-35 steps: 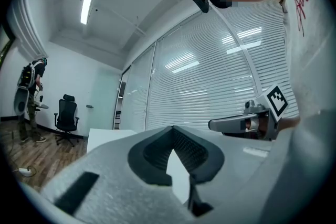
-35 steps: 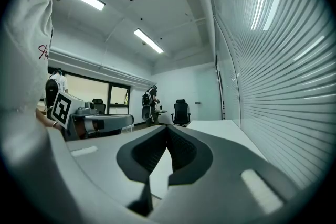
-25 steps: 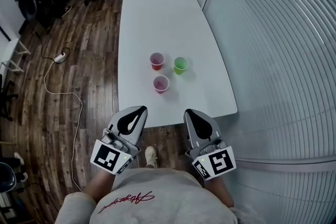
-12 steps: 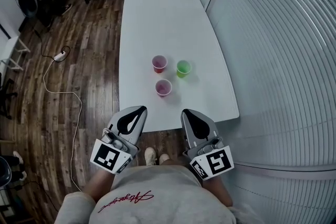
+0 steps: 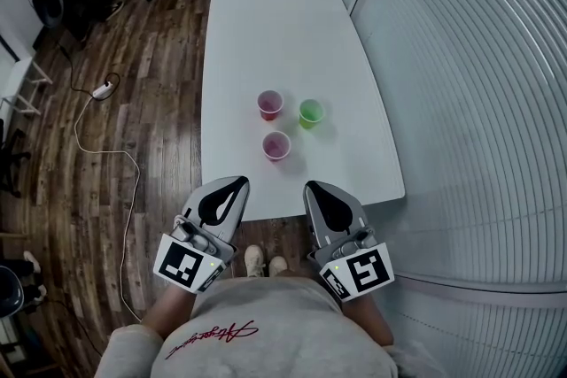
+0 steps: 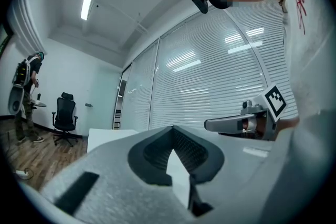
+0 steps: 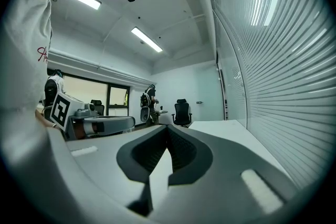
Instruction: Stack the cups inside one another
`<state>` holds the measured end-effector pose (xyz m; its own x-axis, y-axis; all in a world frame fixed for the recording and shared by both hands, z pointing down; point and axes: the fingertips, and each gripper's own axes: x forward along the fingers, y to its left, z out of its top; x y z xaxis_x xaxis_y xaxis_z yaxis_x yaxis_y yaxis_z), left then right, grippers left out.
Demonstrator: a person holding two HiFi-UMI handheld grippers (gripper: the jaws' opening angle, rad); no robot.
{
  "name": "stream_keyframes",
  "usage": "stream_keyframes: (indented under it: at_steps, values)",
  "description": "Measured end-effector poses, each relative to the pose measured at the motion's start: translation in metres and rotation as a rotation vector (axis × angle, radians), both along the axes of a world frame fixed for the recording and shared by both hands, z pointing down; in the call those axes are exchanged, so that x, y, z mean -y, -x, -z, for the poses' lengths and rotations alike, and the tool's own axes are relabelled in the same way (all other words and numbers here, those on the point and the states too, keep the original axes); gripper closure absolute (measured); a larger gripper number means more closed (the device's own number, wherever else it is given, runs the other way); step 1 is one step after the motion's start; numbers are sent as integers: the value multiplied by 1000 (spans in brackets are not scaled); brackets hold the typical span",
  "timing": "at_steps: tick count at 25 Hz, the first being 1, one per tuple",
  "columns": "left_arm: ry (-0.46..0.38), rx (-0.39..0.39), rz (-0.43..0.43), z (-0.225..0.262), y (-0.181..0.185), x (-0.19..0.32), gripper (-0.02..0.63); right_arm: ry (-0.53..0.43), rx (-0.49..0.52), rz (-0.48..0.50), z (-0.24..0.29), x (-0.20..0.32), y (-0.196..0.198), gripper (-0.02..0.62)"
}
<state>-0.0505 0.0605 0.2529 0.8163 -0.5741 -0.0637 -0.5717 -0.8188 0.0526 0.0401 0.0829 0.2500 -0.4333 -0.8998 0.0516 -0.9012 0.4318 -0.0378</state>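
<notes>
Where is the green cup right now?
In the head view the green cup stands on the white table, right of the red cup and beyond the pink cup to its right, touching neither.

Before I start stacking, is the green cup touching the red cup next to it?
Apart. The head view shows a strip of white table between the green cup and the red cup.

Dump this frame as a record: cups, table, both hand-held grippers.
red cup: far left of the group
green cup: far right of the group
pink cup: nearest the person
stacking: none nested, all three upright and apart
table: white, long
left hand-held gripper: shut, empty, clear of cups
right hand-held gripper: shut, empty, clear of cups
</notes>
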Motion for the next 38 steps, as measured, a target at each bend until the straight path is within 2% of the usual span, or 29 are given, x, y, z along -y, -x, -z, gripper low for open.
stream_keyframes:
  at_steps: [7, 18, 26, 38]
  values:
    - [4, -1, -13, -2, 10, 4, 609, -9, -4, -17, 2, 0, 7, 597]
    - [9, 9, -62, -10, -1, 15, 609, 1, -2, -56, -4, 5, -6, 597]
    - [21, 24, -23, -18, -13, 51, 609, 5, -4, -45, -9, 43, -30, 597]
    - [18, 15, 42, -19, -49, 120, 609, 15, -16, 1, -15, 114, -70, 597]
